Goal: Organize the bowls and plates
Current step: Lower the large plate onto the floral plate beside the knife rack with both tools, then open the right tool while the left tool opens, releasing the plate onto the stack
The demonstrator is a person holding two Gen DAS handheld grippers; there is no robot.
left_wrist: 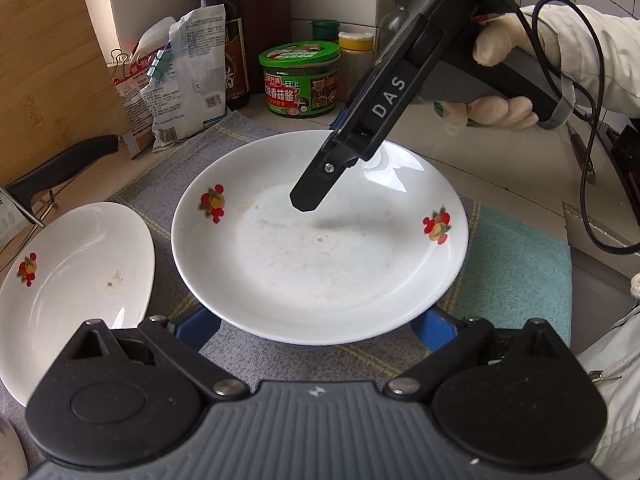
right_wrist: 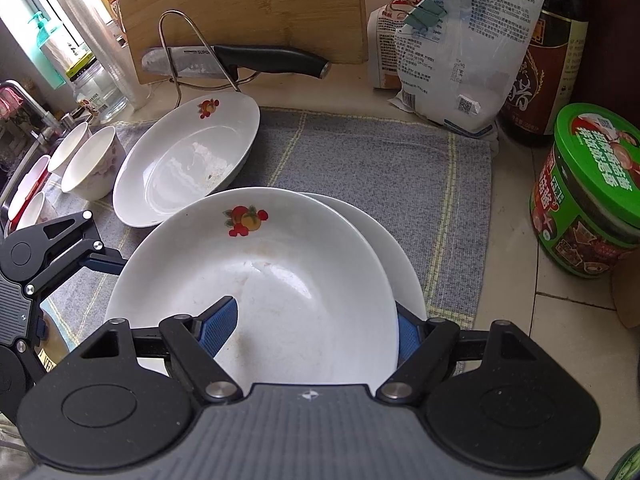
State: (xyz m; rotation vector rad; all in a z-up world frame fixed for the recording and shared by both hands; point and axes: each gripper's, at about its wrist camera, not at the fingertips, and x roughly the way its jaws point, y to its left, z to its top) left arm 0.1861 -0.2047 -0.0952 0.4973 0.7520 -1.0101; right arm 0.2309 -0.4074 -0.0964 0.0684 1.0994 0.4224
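A white plate with fruit decals [left_wrist: 320, 260] [right_wrist: 280, 280] sits in the middle of the grey dish cloth [right_wrist: 360, 152]. It overlaps a second white plate [right_wrist: 400, 256] that peeks out on its right. My right gripper [right_wrist: 314, 332] [left_wrist: 324, 160] is shut on the top plate's rim, one blue pad [right_wrist: 218, 328] inside the dish and the other behind the rim. My left gripper [left_wrist: 314, 328] is open, its two blue fingers [left_wrist: 196, 328] spread wide with the tips hidden under the plate's near rim. A third plate [right_wrist: 188, 160] [left_wrist: 72, 280] lies beside them, and two small white bowls [right_wrist: 90, 164] stand past it.
A knife [right_wrist: 256, 58] rests on a wire rack in front of a wooden cutting board [right_wrist: 240, 8]. A clipped bag [right_wrist: 460, 48], a dark sauce bottle [right_wrist: 552, 72] and a green-lidded jar [right_wrist: 588, 200] crowd the back corner. A person's gloved hand [left_wrist: 500, 112] holds the right gripper.
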